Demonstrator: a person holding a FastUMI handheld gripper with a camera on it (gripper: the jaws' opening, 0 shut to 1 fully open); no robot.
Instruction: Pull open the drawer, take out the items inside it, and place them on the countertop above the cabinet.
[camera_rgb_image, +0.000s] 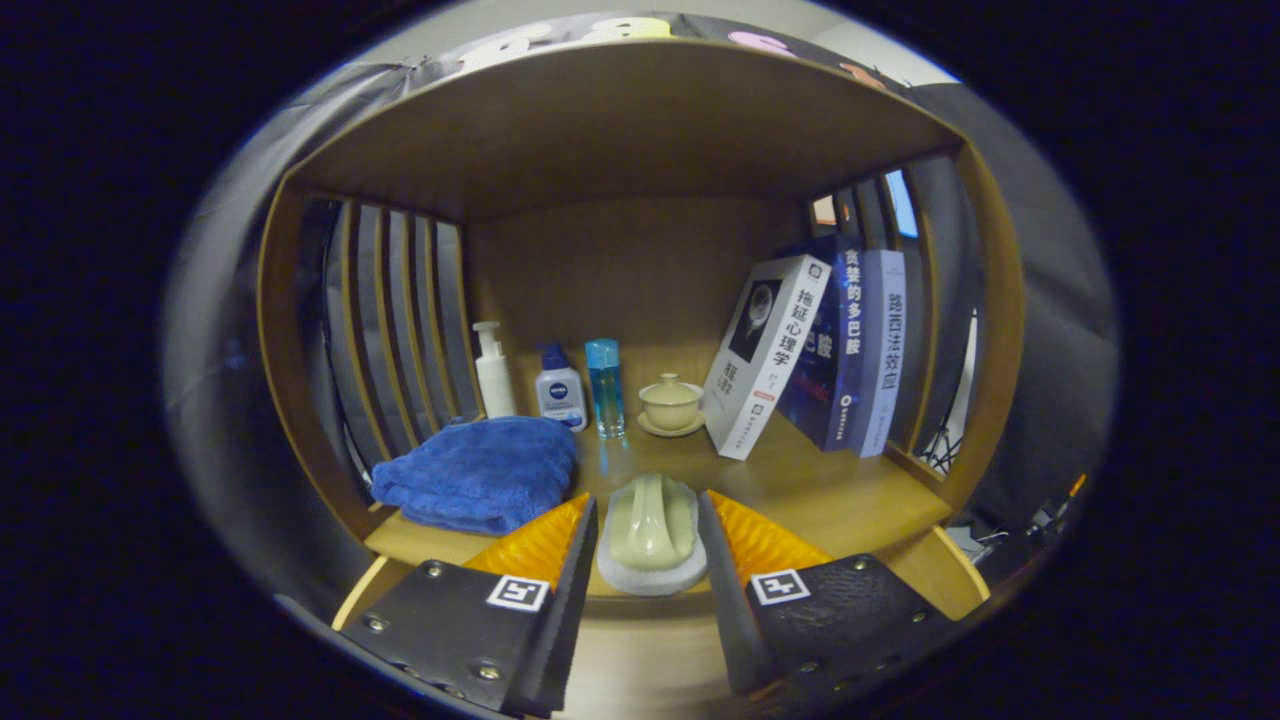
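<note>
**Scrub brush between the fingers over the wooden shelf top**

Surface: wooden countertop (840, 500) inside an open-front cabinet with a wooden back panel, a wooden roof board (620, 120) and slatted sides (400, 310). Dark cloth booth wall beyond the slats on both sides; some cable and stand clutter low outside the right slats, too small to tell.

Gripper (650, 560) sits at the front edge of the countertop, fingers parted just wide enough to flank a pale green scrub brush (650, 525) with a white sponge base. Both fingers sit right against its sides; cannot tell whether they press on it. The brush looks to be resting on or just above the wood at the front lip.

Around: folded blue towel (480, 470) left of the brush, near the left finger. Back row, left to right: white pump bottle (492, 370), white bottle with blue cap (559, 388), clear blue bottle (605, 385), cream lidded teacup on a saucer (670, 403). Right of the cup, three books (830, 350) lean rightwards against the right slats, white one in front, then a dark blue and a lighter blue.

The towel crowds the left; the wood ahead of and right of the brush is bare up to the bottles.
</note>
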